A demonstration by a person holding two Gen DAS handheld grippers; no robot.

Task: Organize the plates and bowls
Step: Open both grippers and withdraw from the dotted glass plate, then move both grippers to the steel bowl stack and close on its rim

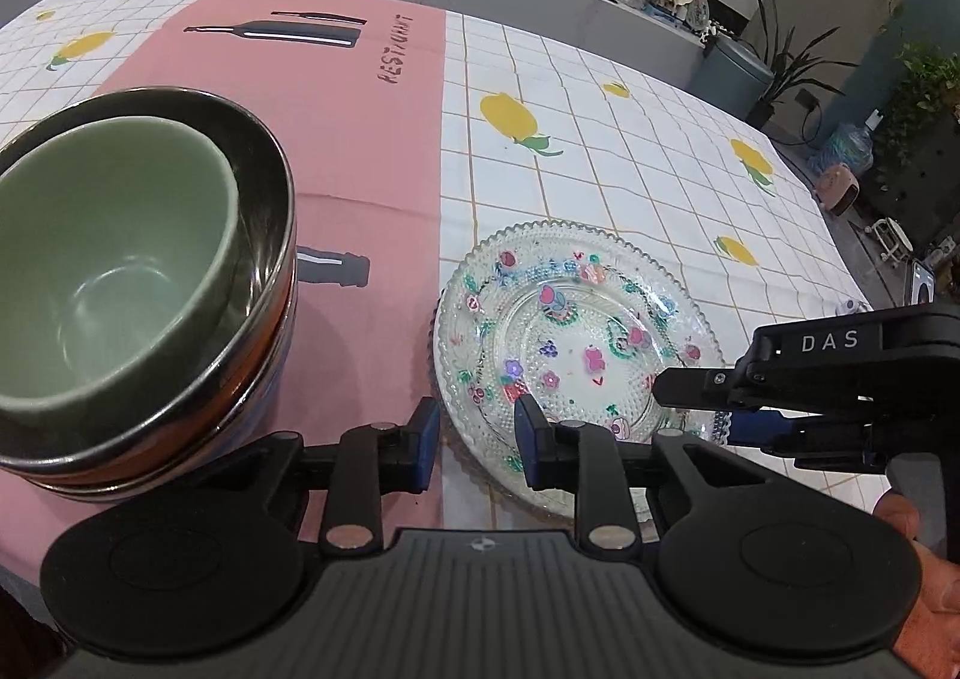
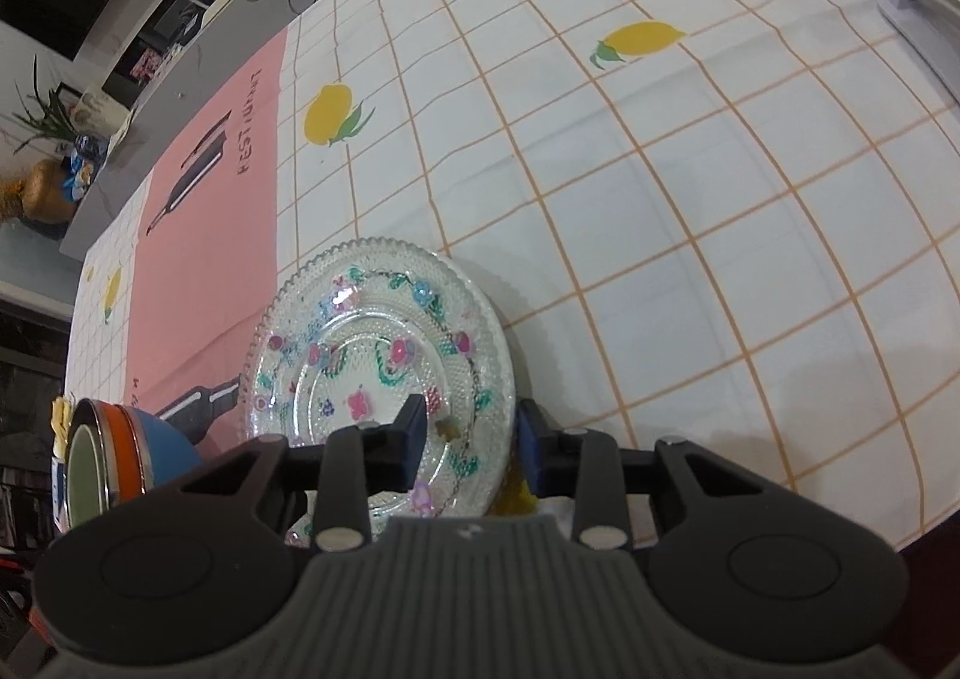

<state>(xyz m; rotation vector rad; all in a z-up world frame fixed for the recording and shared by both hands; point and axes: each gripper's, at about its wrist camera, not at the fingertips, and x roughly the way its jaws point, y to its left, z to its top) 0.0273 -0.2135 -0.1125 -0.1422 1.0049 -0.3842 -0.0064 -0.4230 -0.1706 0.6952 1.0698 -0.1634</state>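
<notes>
Covering the table, a lemon-print tablecloth (image 1: pixel 630 138) bears a glass plate (image 1: pixel 570 319), both grippers' jaws straddling its rim, unclamped.

I held the black two-finger left gripper (image 1: pixel 478 430) pitched steeply downward, jaws partly apart. The black two-finger right gripper (image 2: pixel 471 433) matched, with my hand (image 1: pixel 906 517) at its handle.

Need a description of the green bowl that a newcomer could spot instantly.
Start at the pink panel of the lemon-print tablecloth; on its near left stands a stack of bowls. The pale green ceramic bowl sits topmost, nested in a steel-rimmed metal bowl. It alone is matte green; the neighbouring clear glass plate with painted flowers is flat.
</notes>
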